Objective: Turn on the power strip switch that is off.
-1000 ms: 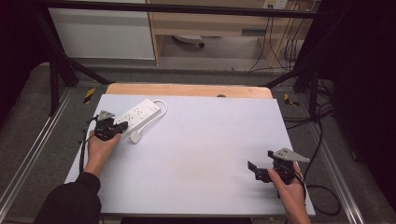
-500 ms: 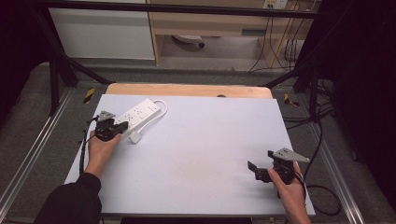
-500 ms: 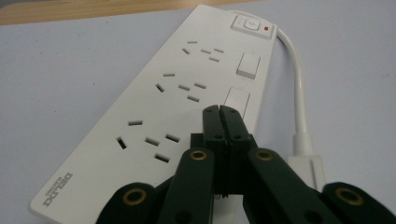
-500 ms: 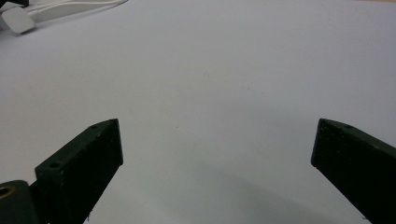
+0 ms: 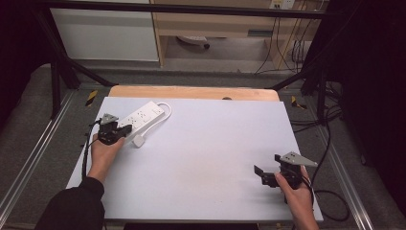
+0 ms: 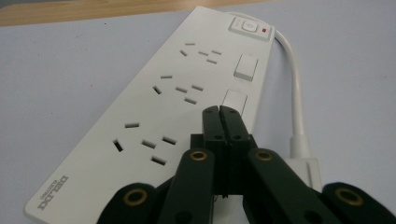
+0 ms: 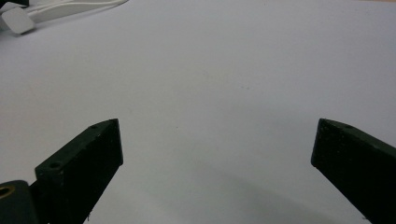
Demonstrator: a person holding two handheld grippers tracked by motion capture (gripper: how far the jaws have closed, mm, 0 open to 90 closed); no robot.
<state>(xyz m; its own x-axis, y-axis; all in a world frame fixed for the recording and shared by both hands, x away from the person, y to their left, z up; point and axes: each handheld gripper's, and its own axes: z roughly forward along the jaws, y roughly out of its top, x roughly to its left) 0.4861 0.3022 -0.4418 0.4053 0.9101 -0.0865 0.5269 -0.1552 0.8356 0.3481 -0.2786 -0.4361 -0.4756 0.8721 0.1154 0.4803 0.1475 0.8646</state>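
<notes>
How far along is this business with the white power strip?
Early on, it seems. The power strip lies flat, sockets empty, its plug loose on the table. In hand: the left tongs, shut, poised over a rocker switch. The right tongs wait open, apart. Any plugging in is left.

Two black handheld grippers, one dark sleeve

The left black two-jaw gripper has flat matte jaws carried on black link arms pinned with brass-ringed rivets, with small dark screws near the tips. The right black two-jaw gripper shows blunt, wedge-shaped jaw ends with small screw holes. Each carries a grey three-cornered plate on top and trails a thin black cable. A dark long sleeve covers the left forearm near the table's near edge.
</notes>
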